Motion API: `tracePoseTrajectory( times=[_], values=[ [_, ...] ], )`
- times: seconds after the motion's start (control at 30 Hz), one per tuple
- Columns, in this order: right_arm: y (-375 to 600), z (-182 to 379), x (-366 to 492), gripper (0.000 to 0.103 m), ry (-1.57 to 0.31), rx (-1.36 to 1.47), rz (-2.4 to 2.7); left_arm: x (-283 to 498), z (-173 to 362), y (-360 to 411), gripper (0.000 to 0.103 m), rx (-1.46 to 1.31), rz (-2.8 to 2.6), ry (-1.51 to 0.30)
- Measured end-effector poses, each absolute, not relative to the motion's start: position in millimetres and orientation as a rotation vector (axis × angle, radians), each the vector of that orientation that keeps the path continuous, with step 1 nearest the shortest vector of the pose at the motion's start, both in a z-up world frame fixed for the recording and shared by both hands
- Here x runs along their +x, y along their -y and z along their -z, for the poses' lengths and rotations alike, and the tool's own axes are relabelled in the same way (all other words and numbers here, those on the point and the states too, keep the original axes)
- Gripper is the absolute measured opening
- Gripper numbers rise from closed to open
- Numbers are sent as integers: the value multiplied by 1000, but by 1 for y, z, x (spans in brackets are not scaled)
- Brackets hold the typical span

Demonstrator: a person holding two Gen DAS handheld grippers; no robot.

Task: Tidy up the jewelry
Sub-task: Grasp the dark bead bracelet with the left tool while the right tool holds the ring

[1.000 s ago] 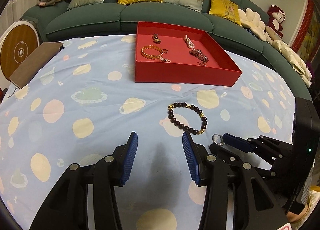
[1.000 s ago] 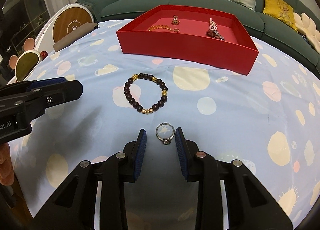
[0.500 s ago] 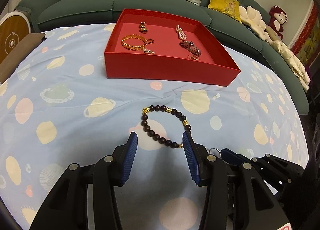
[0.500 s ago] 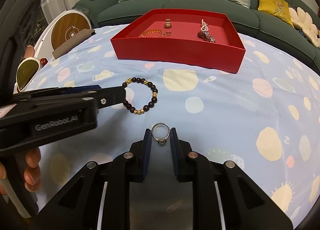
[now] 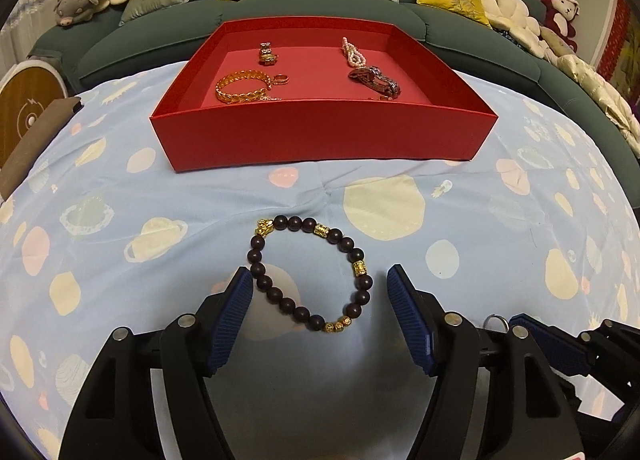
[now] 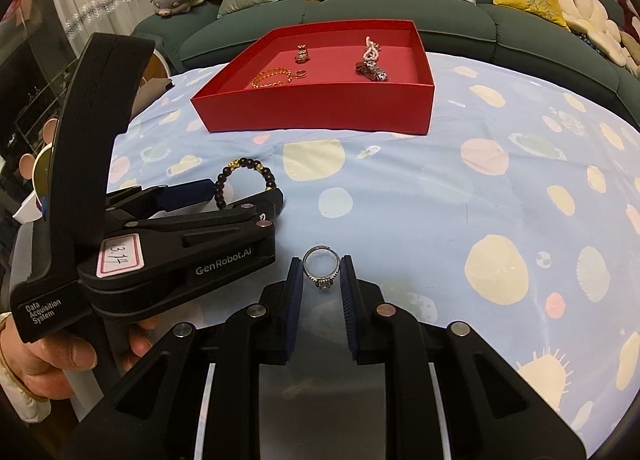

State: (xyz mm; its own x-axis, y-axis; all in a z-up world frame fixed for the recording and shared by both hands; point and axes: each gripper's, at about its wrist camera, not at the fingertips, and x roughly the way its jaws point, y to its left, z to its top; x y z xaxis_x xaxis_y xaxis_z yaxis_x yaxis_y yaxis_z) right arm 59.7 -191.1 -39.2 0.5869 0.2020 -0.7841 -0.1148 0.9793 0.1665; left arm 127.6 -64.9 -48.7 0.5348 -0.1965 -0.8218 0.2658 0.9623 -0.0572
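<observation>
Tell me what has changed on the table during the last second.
The left gripper moved forward and down to the beaded bracelet, its jaws just opening wider to straddle it without touching. The right gripper closed on the silver ring, which was lying loose before. The red tray and its jewelry stayed put.

Brand on left gripper (image 6: 240, 196) side: "GenRobot.AI", white print on the black body.
Sticker on left gripper: white label with a red border, handwritten "314".
Handle of left gripper: "Data Acquisition System", white print in three lines, near the person's hand (image 6: 48, 364).
Left wrist view: no readable text.
</observation>
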Motion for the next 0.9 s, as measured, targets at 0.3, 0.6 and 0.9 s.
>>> tracePoseTrajectory(
  times=[0.3, 0.6, 0.9],
  values=[
    [195, 37, 62, 18, -924, 125, -175, 123, 46, 62, 12, 82, 316, -962],
    [192, 31, 65, 18, -910, 127, -178, 111, 37, 48, 5, 26, 371, -978],
    [184, 30, 70, 18, -906, 126, -185, 107, 38, 35, 5, 5, 374, -995]
  ],
)
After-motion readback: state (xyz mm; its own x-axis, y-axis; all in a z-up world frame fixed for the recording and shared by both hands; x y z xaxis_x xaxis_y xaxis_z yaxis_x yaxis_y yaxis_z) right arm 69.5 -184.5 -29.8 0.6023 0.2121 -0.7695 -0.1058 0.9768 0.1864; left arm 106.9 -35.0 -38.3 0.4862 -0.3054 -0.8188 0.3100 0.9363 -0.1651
